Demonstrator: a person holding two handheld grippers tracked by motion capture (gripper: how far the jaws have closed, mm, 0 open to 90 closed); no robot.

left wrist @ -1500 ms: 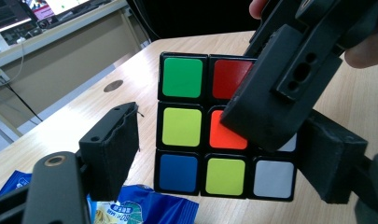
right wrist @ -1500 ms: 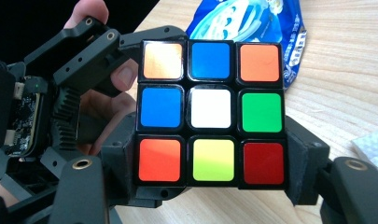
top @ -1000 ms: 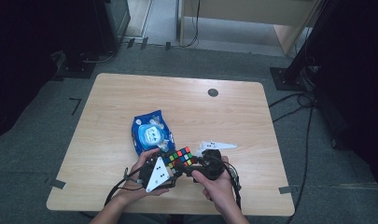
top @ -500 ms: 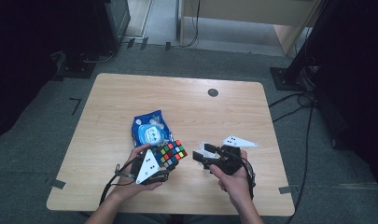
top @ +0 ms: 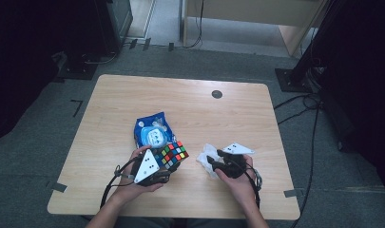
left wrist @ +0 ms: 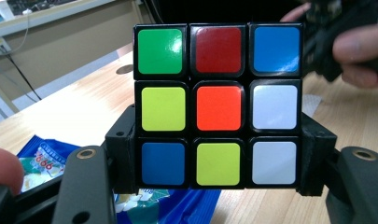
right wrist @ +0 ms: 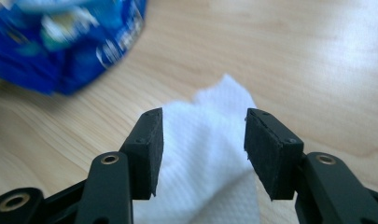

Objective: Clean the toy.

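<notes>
- The puzzle cube (left wrist: 218,105) was rigid and slick-faced, best clamped on two opposite flat sides; the left gripper (top: 167,164) held it just so, raised off the counter (top: 180,95) at about 7 o'clock.
- The white tissue (right wrist: 210,158), at 5 o'clock, looked light, limp and easily torn; pinch a raised fold.
- The right gripper (right wrist: 203,156) straddled it, its jaws just closing yet probably not pressing.
- A blue packet (top: 152,132) lay near.

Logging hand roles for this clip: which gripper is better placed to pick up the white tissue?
Right. The right gripper is down at the white tissue, its jaws astride it and just closing, not yet pressing. The left gripper is clamped on the Rubik's cube.
</notes>
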